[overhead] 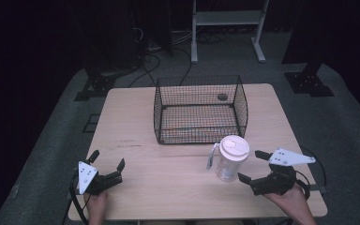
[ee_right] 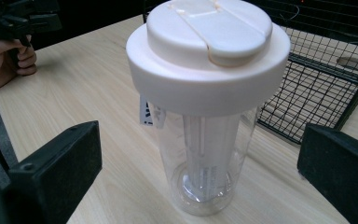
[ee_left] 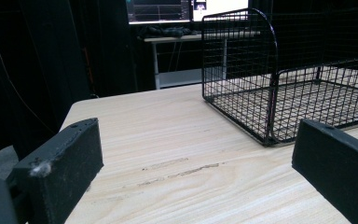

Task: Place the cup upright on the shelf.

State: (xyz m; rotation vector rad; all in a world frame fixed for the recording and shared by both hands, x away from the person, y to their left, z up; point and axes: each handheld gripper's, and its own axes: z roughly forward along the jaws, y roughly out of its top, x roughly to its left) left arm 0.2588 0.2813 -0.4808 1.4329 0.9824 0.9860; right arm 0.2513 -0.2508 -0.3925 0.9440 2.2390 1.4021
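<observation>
A clear plastic tumbler (overhead: 229,161) with a white lid stands upright on the wooden table (overhead: 136,122), just in front of the black wire basket (overhead: 199,110). My right gripper (overhead: 253,166) is open right beside it, jaws spread toward its right side. In the right gripper view the tumbler (ee_right: 209,107) stands between the two jaws without touching them; a white tube runs down its inside and a small tag hangs from it. My left gripper (overhead: 107,159) is open near the table's front left, with nothing between its jaws.
The wire basket (ee_left: 279,79) sits at the table's middle back and holds a small dark round thing (overhead: 222,97). A white shelf frame (overhead: 227,28) and cables lie on the floor behind. Bare wood (ee_left: 168,140) stretches between the left gripper and the basket.
</observation>
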